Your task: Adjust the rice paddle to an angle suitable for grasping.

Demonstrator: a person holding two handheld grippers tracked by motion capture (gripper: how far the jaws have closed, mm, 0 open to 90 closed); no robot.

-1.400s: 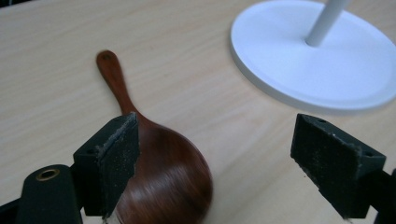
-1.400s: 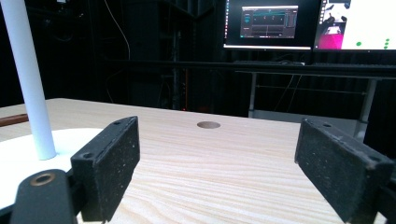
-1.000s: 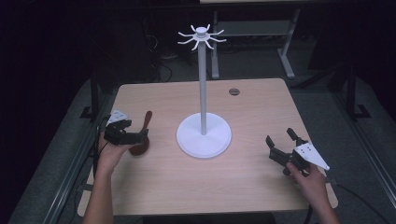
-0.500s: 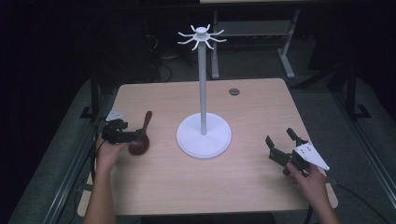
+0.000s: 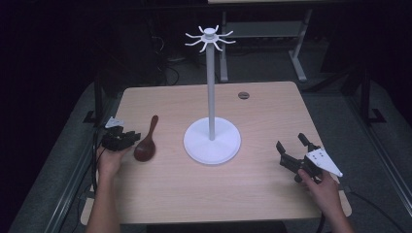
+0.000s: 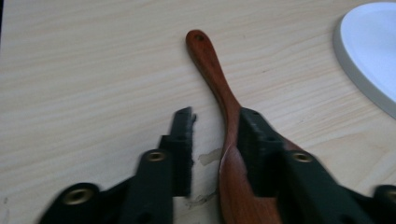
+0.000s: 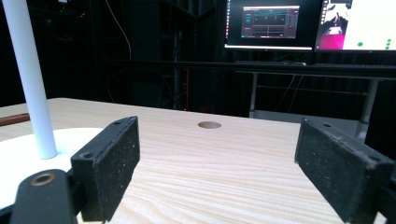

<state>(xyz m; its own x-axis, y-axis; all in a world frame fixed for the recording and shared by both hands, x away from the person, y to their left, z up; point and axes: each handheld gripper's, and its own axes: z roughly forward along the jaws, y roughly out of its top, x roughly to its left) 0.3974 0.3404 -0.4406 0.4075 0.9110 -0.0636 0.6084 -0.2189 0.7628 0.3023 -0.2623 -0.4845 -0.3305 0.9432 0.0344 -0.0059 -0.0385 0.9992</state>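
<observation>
Right gripper [image 5: 294, 149]: held low over the near right part of the table [image 5: 272, 111], jaws spread wide with nothing between them. In the right gripper view the two pads [image 7: 108, 163] frame bare wood; the right-hand pad is cut off by the picture edge.

Left gripper [image 5: 127, 141]: at the near left edge of the table, jaws partly parted. In the left gripper view the wooden spoon [image 6: 223, 116] lies flat on the table with its neck in the gap. One pad [image 6: 257, 149] lies against the spoon; the other stands clear of it, with bare wood showing between. The spoon is not clamped. Its bowl is cut off at the bottom of that view and partly covered by the jaw, and that jaw is blurred.

Spoon position, high view: spoon [image 5: 146, 143] left of the white stand base [image 5: 212, 141], handle pointing away from the person, bowl nearest the left gripper.

Farther off: the stand pole [image 5: 210, 87] rises to a ring of hooks [image 5: 210, 38]. A round hole [image 5: 243, 95] sits near the far table edge. Beyond the table the room is dark; two lit monitors [image 7: 268, 23] are hard to read.

Change from one second ago: the left gripper has shifted toward the left table edge. The spoon lies in much the same place. The right gripper is unchanged.
</observation>
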